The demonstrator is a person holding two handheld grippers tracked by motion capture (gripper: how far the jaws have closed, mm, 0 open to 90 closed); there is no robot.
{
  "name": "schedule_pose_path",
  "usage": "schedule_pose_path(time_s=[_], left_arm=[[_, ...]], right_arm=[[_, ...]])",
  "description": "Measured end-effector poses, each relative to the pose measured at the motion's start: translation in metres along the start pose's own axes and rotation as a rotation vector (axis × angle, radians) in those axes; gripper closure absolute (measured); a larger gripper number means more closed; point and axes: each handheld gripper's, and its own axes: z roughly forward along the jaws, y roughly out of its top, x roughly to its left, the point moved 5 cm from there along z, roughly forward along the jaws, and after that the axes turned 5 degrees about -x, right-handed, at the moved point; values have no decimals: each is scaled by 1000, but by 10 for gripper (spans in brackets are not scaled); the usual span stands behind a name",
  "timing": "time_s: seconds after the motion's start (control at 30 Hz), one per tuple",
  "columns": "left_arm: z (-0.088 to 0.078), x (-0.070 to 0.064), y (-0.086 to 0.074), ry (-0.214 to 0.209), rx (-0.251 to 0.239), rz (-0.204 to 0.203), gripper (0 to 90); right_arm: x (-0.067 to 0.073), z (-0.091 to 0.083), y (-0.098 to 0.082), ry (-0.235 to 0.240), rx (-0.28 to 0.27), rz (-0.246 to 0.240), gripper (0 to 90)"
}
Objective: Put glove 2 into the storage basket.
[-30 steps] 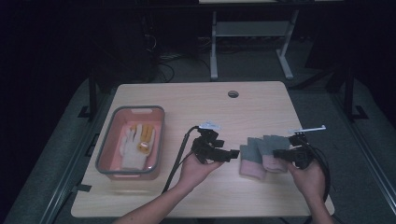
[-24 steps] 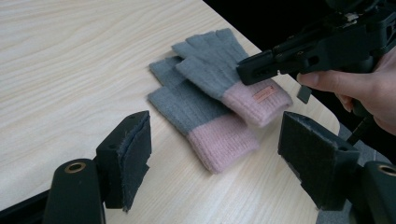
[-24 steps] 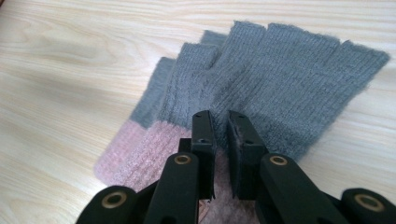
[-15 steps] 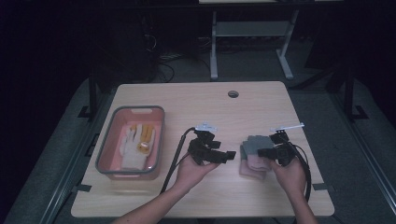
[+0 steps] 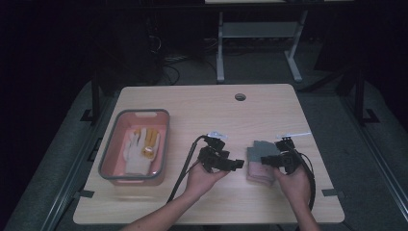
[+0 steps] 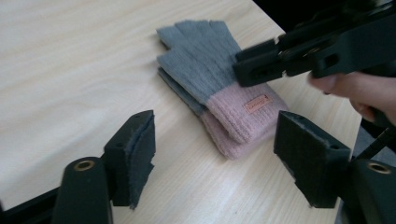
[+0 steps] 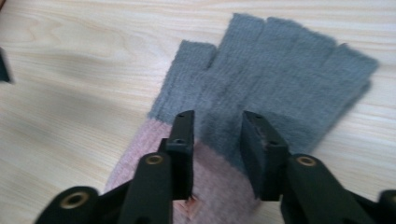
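Now | our right gripper (image 7: 217, 140) has just been opening above the stacked grey-and-pink knitted fingerless gloves (image 5: 260, 161), releasing them at table's five o'clock | left gripper (image 6: 219, 154) open, empty, closing slightly

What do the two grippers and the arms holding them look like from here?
Both the left gripper and right gripper are black, each with two flat blocky jaws lined with dark pads; brass-coloured rivets sit at the jaw bases. A pale three-cornered plate tops each one, and a black cable trails back toward the person. The forearms are bare, with no sleeves or gloves worn.
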Motion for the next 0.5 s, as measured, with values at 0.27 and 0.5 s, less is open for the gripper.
schedule_pose_path(time_s=[0.27,0.5], left_arm=[[26,1,-2,14,35,-53,327],[52,1,-7,-30,80,-134,330]], right_arm=[[-20,-7,-3,60,-16,47,532],[-31,-7,-6,96,-22,88,502]])
